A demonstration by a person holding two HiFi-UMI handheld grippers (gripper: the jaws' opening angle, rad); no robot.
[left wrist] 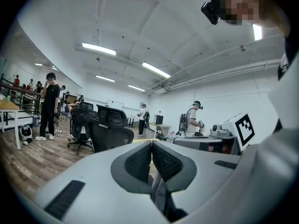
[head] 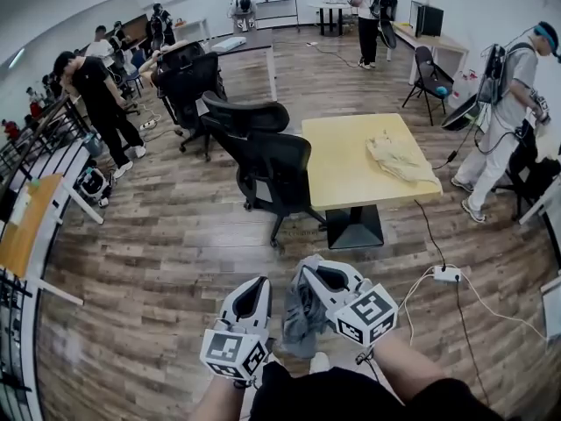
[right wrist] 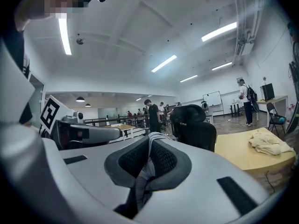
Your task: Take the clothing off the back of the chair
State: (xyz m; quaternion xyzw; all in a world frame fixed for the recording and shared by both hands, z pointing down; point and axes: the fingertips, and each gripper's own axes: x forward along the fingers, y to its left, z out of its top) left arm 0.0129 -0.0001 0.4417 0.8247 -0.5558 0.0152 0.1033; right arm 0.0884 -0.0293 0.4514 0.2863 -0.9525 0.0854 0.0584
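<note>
A grey garment (head: 302, 323) hangs in folds between my two grippers, low in the head view and well short of the chairs. My right gripper (head: 317, 274) is shut on it, and the fabric (right wrist: 145, 171) runs up between the pads to the tips. My left gripper (head: 250, 303) is shut too. Its pads meet at the tips, and a fold of grey fabric (left wrist: 161, 195) sits low between its jaws. The nearest black office chair (head: 279, 172) stands at the yellow table (head: 346, 182) with its back bare. A beige garment (head: 399, 158) lies crumpled on that table.
A second black chair (head: 245, 115) stands behind the first, with more chairs and desks beyond. People stand at the left (head: 101, 103), far back (head: 368, 16) and right (head: 508, 103). A power strip (head: 447, 274) and cables lie on the wooden floor at the right. A railing and a desk line the left edge.
</note>
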